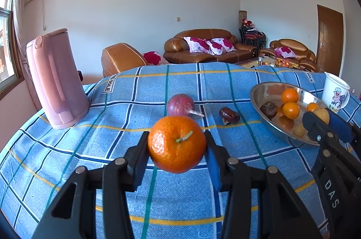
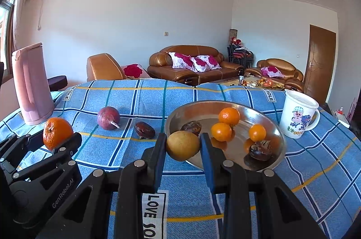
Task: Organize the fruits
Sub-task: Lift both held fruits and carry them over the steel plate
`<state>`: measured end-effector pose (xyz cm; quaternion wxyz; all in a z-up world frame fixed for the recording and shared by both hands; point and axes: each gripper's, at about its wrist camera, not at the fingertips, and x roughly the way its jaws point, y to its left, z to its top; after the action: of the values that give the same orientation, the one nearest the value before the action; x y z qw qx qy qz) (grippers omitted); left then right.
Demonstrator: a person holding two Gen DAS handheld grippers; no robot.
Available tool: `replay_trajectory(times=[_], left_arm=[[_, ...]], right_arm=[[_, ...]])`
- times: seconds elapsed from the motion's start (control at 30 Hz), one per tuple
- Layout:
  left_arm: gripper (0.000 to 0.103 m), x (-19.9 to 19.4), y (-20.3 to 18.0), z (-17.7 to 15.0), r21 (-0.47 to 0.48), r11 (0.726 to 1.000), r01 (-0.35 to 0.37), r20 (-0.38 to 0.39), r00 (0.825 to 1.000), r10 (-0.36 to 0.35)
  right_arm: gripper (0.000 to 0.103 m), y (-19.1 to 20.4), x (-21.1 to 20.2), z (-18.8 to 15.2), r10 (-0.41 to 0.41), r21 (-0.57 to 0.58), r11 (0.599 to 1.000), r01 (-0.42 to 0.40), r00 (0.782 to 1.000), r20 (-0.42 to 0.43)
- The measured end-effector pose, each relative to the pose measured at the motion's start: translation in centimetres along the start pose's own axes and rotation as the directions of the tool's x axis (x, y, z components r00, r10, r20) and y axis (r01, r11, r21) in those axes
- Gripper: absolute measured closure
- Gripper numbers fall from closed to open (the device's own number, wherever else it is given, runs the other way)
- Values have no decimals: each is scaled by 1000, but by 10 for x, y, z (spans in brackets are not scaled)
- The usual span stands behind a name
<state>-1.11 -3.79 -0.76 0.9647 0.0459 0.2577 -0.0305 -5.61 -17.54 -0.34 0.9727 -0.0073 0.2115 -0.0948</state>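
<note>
My left gripper point(image 1: 177, 146) is clamped on a large round orange tangerine with a green stem point(image 1: 177, 143), carried clear above the blue checked tablecloth point(image 1: 112, 148). My right gripper point(image 2: 182, 145) is clenched on a small yellow-brown round fruit point(image 2: 183, 145), which hangs just at the near rim of the shallow round steel bowl point(image 2: 278, 133). Three small oranges and two dark wrinkled fruits already lie in that bowl ahead of my right jaws. A dark red round fruit with a pale stalk point(image 1: 180, 104) and a dark brown wrinkled date-like fruit point(image 1: 229, 115) lie loose on the cloth beyond my left jaws.

Both fruits are smooth and round and pinched only across their middles, so I judge that a jolt could squirt either out and send it rolling over the cloth. If I let the yellow one go at the rim rather than over the bowl's floor, it may tip outward. My two grippers are near each other; bringing both to the bowl together risks a knock. The white cartoon mug point(image 2: 299, 116) just right of the bowl could be struck.
</note>
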Motion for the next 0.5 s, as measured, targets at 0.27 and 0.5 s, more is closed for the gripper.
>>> replay_trajectory(times=[0.27, 0.5], left_arm=[[55, 1, -14, 0, 9, 1000, 19, -18, 1000, -19], [55, 1, -29, 0, 18, 999, 36, -25, 999, -36]], right_arm=[[71, -23, 0, -1, -35, 3, 999, 35, 999, -4], [71, -41, 3, 0, -64, 6, 998, 64, 998, -4]])
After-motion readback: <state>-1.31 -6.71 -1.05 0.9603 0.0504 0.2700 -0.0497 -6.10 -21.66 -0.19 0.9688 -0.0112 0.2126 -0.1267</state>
